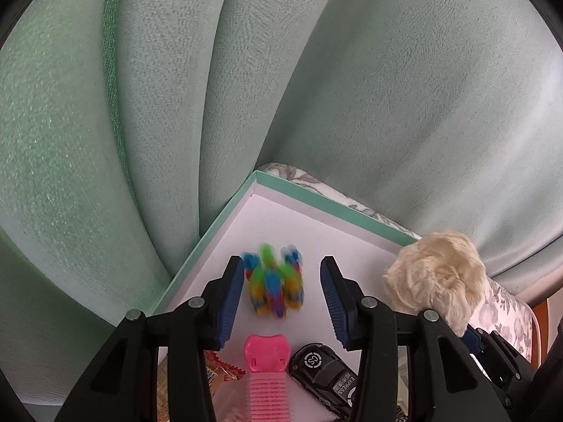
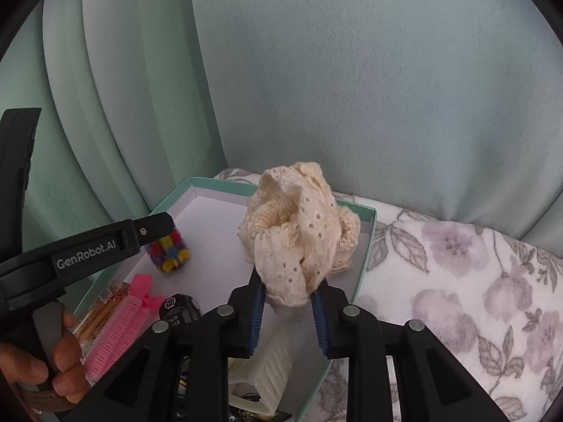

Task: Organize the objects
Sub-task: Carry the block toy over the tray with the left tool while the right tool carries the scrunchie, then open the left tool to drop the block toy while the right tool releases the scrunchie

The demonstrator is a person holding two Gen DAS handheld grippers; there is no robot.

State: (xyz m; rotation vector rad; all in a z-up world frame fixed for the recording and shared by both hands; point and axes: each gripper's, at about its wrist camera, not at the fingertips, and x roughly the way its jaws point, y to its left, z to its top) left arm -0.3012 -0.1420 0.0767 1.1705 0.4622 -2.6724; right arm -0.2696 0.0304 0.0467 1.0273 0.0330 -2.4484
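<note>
Between my right gripper's blue pads sits a cream lace scrunchie, pinched at its lower folds and held up over the far part of the teal-rimmed box; from here I can't tell whether it touches the box floor or hangs just above it. My left gripper stands wide, gripping nothing, its pads either side of a small multicoloured block toy that rests on the white floor near the box's left wall. That toy is blurred in the left wrist view, so I judge the gripper is moving, though whether toward or away I can't say.

Working outward, the near part of the box holds a pink hair roller clip, a black toy car just beside it, and an orange snack packet at the left wall. A cream ribbed plastic piece lies under my right gripper. The person's hand wraps the left handle. Outside the box is a floral blanket with pale green curtain behind.

I'd say the sorting is well along: five items are inside, the scrunchie is about to join them, and no stray objects show on the visible blanket. What remains, as far as I can see, is releasing the scrunchie.
</note>
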